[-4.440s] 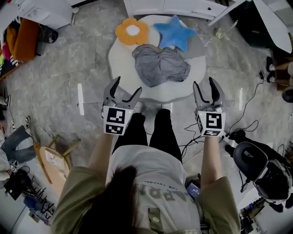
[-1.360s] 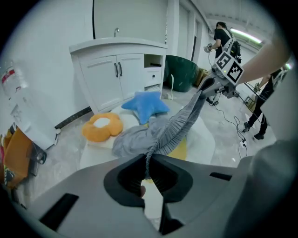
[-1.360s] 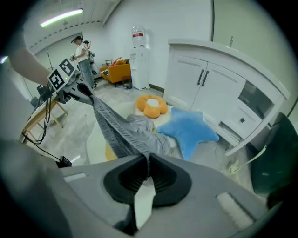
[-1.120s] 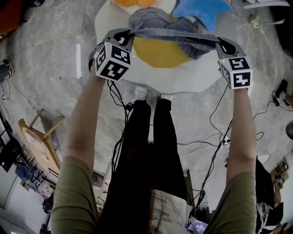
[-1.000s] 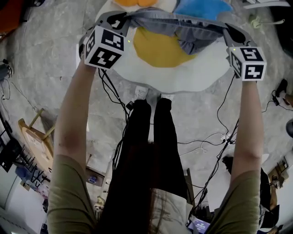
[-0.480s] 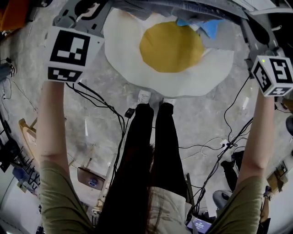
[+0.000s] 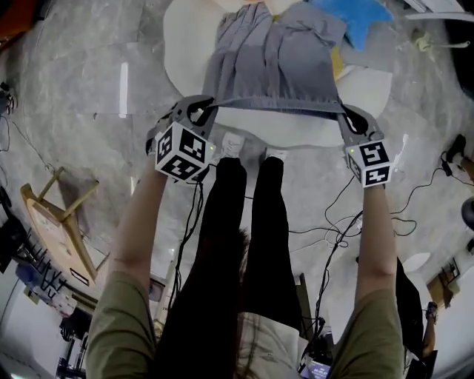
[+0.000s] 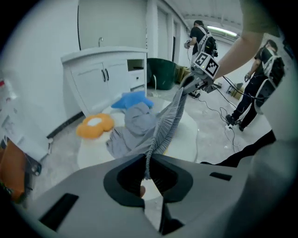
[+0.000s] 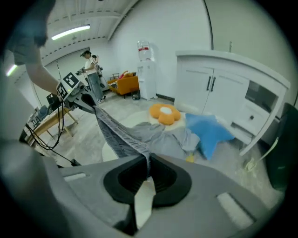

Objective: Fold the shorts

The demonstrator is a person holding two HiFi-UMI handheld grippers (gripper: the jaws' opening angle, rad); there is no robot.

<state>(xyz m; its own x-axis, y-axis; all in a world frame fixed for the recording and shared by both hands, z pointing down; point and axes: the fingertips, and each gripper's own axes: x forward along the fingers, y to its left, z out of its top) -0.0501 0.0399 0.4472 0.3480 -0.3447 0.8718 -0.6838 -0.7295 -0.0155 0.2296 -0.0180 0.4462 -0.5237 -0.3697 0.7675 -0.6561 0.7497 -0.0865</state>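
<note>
The grey shorts (image 7: pixel 270 63) lie spread over the white rug (image 7: pixel 185 44), their legs pointing away from me. The ribbed waistband is stretched taut between both grippers, just above the rug's near edge. My left gripper (image 7: pixel 204 111) is shut on the waistband's left end, and my right gripper (image 7: pixel 348 118) is shut on its right end. In the left gripper view the band (image 8: pixel 163 125) runs from my closed jaws up to the right gripper (image 8: pixel 188 86). The right gripper view shows the band (image 9: pixel 118 132) leading from its jaws to the left gripper (image 9: pixel 86 101).
A blue star cushion (image 7: pixel 355 15) and an orange flower cushion (image 9: pixel 165 114) sit at the rug's far side. A white cabinet (image 8: pixel 102 79) stands behind them. Cables (image 7: pixel 333 222) trail on the floor near my feet. A wooden stool (image 7: pixel 52 215) is at the left. People stand in the background.
Both grippers came down and back toward me from a raised position. The shorts, earlier hanging high, now lie draped over the rug and cover its yellow centre.
</note>
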